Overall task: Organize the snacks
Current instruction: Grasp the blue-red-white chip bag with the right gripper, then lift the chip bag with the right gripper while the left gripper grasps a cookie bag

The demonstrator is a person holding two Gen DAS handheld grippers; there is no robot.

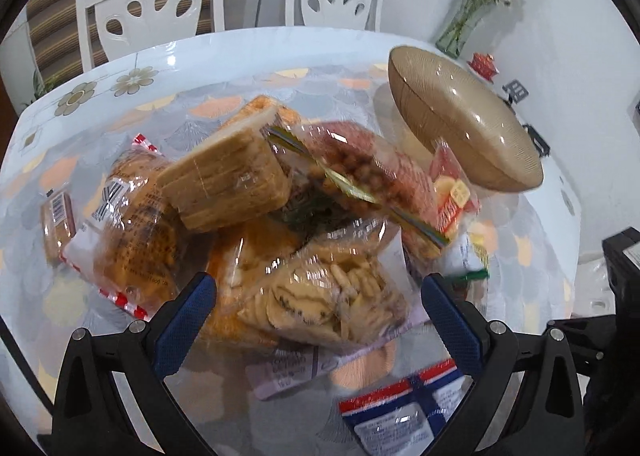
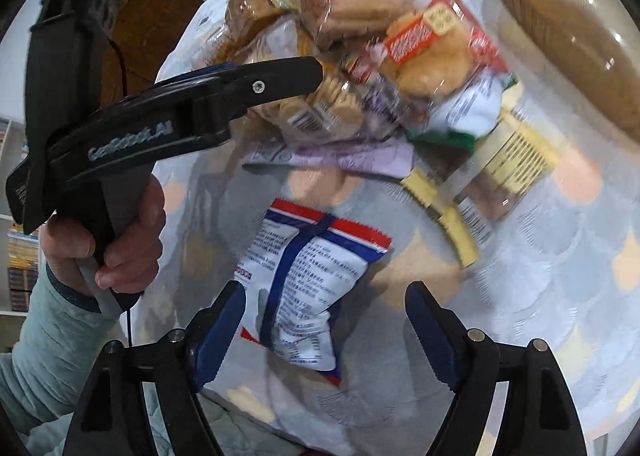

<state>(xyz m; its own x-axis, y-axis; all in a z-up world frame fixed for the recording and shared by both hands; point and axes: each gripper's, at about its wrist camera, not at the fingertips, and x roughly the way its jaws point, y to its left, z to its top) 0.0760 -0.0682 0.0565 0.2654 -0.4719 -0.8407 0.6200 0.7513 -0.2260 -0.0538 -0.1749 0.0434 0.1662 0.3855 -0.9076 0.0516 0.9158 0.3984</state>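
A: Nearest to us, the right gripper has its jaws wide apart and holding nothing. It hangs over the blue-and-white packet, which lies flat on the tabletop, apart from the pile.

B: Confirmed. The left gripper also has its jaws wide and holds nothing. We see the clear cracker bag between its fingers, not yet clamped.

A: Beyond that sits the snack pile: the wafer block on top, round biscuits at left, a peanut bag toward the brown bowl. The bowl stands just beside the pile and looks empty.

B: Risks, in our judgement. First: closing on slack film only, so the cracker bag slips out on the lift. Second: the bags overlap, so pulling one may drag neighbours or topple the wafer block. Third: hard clamping may crush the crackers.

A: Fourth: both grippers work close together near the pile and may collide.
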